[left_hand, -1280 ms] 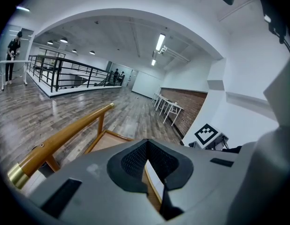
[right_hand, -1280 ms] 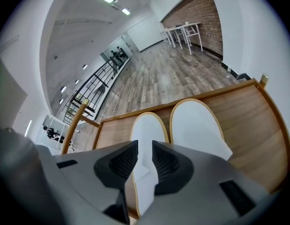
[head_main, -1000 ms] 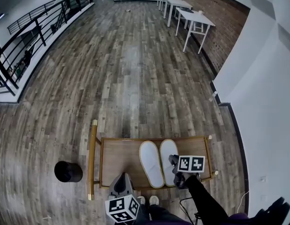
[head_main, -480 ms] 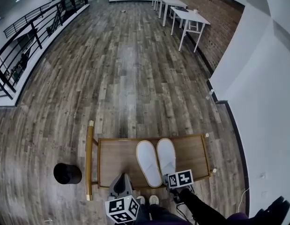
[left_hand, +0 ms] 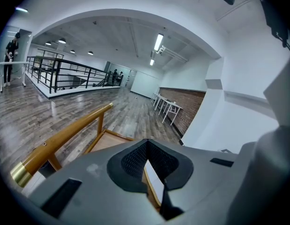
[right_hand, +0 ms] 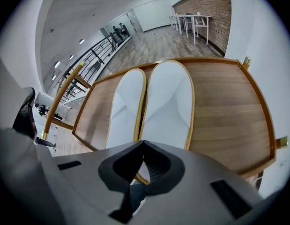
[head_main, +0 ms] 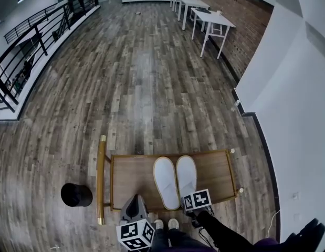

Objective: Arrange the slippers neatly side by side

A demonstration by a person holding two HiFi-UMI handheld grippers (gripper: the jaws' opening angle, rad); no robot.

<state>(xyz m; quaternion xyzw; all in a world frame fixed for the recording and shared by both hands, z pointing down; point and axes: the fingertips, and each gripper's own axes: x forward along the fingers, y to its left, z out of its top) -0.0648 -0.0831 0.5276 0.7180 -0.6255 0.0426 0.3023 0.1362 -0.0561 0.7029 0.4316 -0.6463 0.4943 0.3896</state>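
The left slipper (head_main: pixel 166 183) and right slipper (head_main: pixel 186 173), both white with tan rims, lie side by side on the wooden bench (head_main: pixel 132 176), toes far and sides touching, a little right of its middle. The right hand-held gripper (right_hand: pixel 144 143) points steeply down at the near heel edge of the right slipper. Its jaws have just closed and stand clenched tip to tip, with nothing showing between the tips. The left hand-held gripper (left_hand: pixel 145 142) hangs over the bench's near edge, left of both and apart from them, its jaws likewise clenched on nothing. 1 black bin (head_main: pixel 76 194) stands on the floor (head_main: pixel 141 88) left of the bench.
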